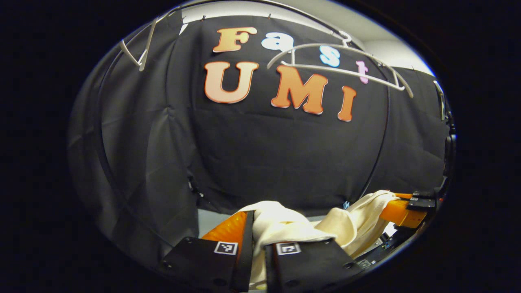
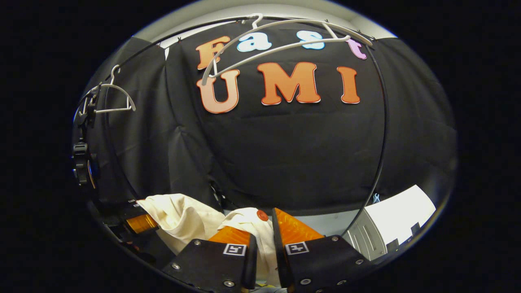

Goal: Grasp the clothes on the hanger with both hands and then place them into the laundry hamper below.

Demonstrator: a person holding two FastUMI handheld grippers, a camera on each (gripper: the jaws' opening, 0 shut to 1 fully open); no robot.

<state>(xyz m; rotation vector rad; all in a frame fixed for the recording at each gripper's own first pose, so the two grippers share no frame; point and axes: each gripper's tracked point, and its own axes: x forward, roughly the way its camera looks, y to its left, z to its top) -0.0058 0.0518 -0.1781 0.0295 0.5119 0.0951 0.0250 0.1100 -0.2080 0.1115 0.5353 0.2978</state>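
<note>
Both claws pinch the cloth (image 1: pixel 285 228): left claw (image 1: pixel 257 244) at bottom centre, right claw (image 2: pixel 264 240) likewise. Hanger (image 1: pixel 346 69) bare, upper right. Hamper unseen; I risk dropping blind, or cloth slipping from thin pinches.

Right gripper (image 2: pixel 263 238) closed on cream garment (image 2: pixel 185 219), cloth pinched between both fingers. Small red button (image 2: pixel 262 215) on the fabric just above the fingers. Garment draped leftward to left gripper (image 2: pixel 136 221). White hanger (image 2: pixel 285 44) bare on rail overhead; second hanger (image 2: pixel 112 97) at left.
</note>
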